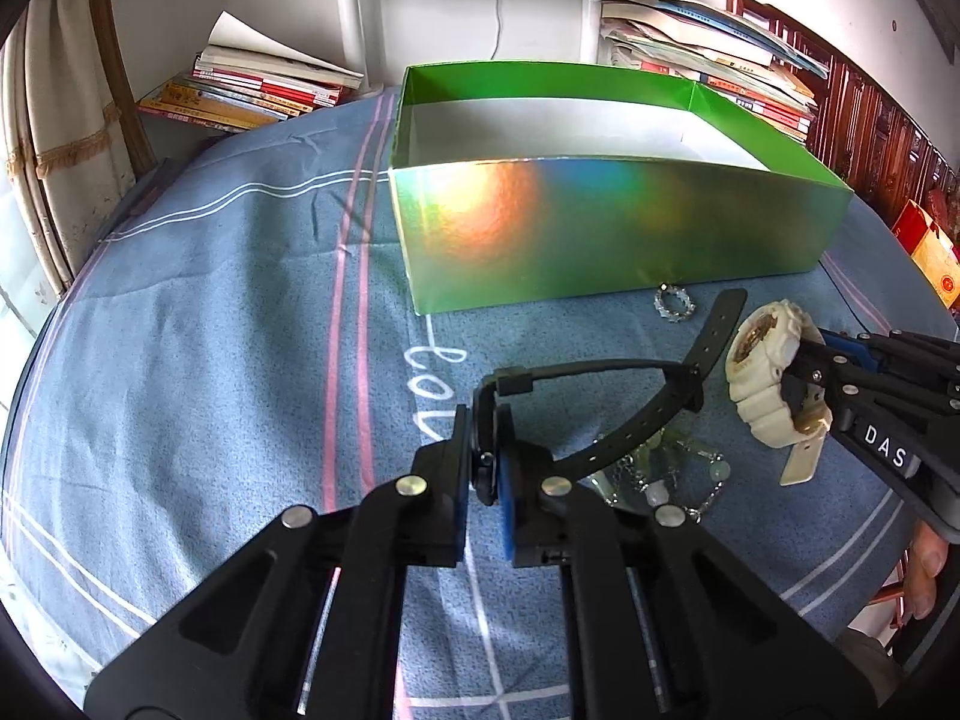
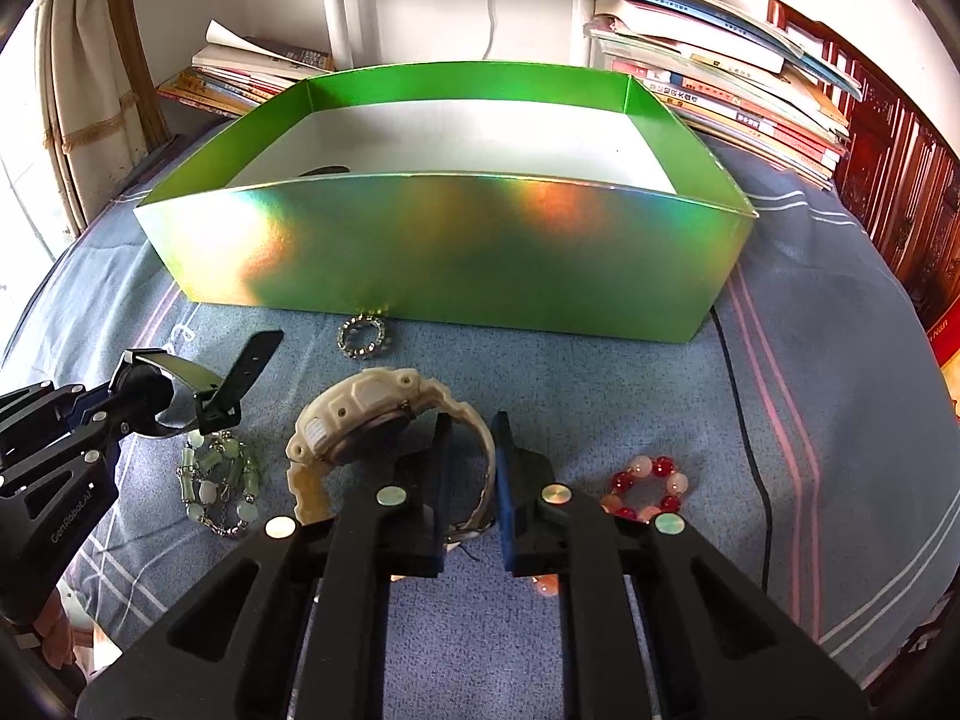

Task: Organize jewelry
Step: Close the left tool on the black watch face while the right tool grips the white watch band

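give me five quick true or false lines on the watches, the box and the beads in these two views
1. The left claw is shut on the black watch. True.
2. The right claw holds the red bead bracelet. False: it grips the cream watch; the red beads lie on the cloth beside it.
3. The green box has a lid on. False: it is open at the top.
4. A small silver bead ring lies on the cloth just in front of the box. True.
5. The green bead bracelet is inside the box. False: it lies on the blue cloth.
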`<state>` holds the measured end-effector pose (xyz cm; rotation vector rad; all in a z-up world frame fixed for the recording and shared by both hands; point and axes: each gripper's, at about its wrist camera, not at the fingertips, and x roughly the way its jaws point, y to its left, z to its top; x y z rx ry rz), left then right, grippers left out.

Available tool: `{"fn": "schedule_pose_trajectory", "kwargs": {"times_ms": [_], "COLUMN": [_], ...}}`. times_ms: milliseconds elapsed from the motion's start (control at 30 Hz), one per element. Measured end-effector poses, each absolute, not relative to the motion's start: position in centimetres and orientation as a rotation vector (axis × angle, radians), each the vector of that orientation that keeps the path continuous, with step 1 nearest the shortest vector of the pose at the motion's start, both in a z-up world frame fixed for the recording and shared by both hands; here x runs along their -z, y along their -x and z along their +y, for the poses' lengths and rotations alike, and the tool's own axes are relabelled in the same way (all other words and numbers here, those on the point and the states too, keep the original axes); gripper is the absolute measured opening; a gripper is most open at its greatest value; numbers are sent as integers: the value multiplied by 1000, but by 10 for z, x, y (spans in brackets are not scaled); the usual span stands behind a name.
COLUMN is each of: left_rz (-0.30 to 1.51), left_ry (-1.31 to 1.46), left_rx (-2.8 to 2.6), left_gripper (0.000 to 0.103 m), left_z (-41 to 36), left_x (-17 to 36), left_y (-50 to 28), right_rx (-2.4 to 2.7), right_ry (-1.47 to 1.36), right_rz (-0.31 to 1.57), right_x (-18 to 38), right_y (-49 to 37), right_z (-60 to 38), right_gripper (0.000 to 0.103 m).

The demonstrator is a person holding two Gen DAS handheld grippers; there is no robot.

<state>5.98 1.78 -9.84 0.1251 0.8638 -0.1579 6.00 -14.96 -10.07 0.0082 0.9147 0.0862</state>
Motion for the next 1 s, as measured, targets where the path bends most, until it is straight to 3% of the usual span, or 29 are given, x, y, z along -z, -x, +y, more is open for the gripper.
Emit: {"fn": "schedule_pose_trajectory", "kwargs": {"times_ms": [1000], "left_rz": [865], "left_ry": [-125], "left_rx": [148], "left_gripper": [12], "left_z": [20], "left_x": [99], "left_y": [-60], "right_rx": [-62], "right_ry": [3], "right_rz": [912], "right_x": [102], "right_y": [-61], "right_z": [-150], "right_gripper": [14]}}
